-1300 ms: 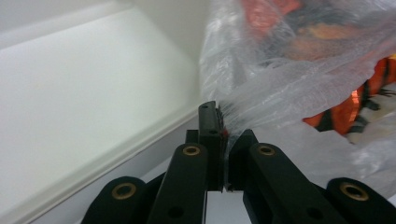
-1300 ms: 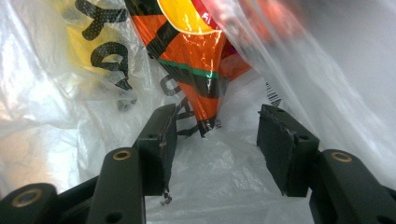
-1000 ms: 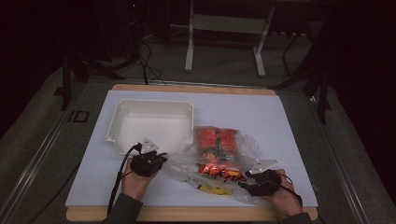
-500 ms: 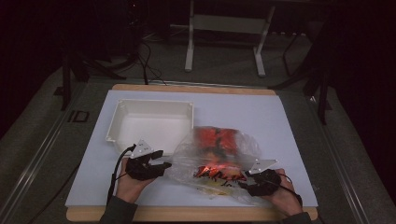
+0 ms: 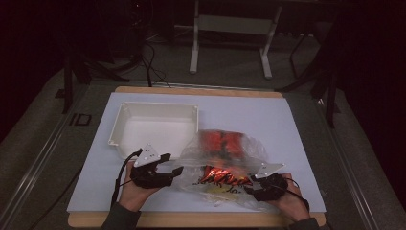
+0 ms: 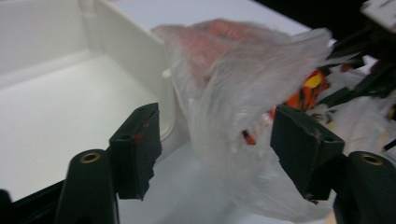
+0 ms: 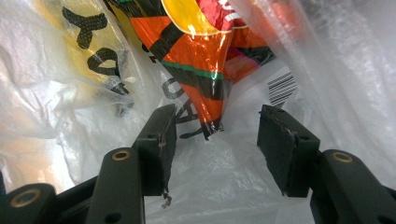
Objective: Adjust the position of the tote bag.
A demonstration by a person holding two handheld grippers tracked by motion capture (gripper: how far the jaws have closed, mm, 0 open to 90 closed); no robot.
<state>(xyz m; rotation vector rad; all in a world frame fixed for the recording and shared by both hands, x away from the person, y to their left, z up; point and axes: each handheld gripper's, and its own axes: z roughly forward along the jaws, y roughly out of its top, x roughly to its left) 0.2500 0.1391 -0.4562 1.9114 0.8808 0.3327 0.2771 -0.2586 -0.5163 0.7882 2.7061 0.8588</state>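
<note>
left gripper (image 5: 168, 167) first: i see its jaws standing wide apart. they have just been opening, and a fold of the clear plastic bag (image 5: 225, 165) hangs in the gap without either pad pressing on it. in the left gripper view the film (image 6: 233, 107) bulges up between the two black pads, nearer the right-hand one, blurred at its top edge.

right gripper (image 5: 258, 189) sits at the opposite end of the bag, low at the near edge of the table. i read its jaws as parted too: in the right gripper view the pads stand apart with loose film and the pointed corner of an orange snack packet (image 7: 205, 70) hanging between them, touching neither pad as far as i can tell.

largest thing around my grippers is the white sheet (image 5: 287, 124) covering the table, running ahead of both. next, the white tray (image 5: 155, 125), just ahead of the left gripper, its wall (image 6: 135, 60) close beside the bag. then the bag itself, lying between the two grippers, with red packets (image 5: 222, 141) at its far end and the orange packet (image 5: 222, 176) nearer the right gripper. smallest: yellow printing with black letters (image 7: 88, 32) to the left of the right gripper's pads, and a barcode (image 7: 281, 88) just beyond them.
</note>
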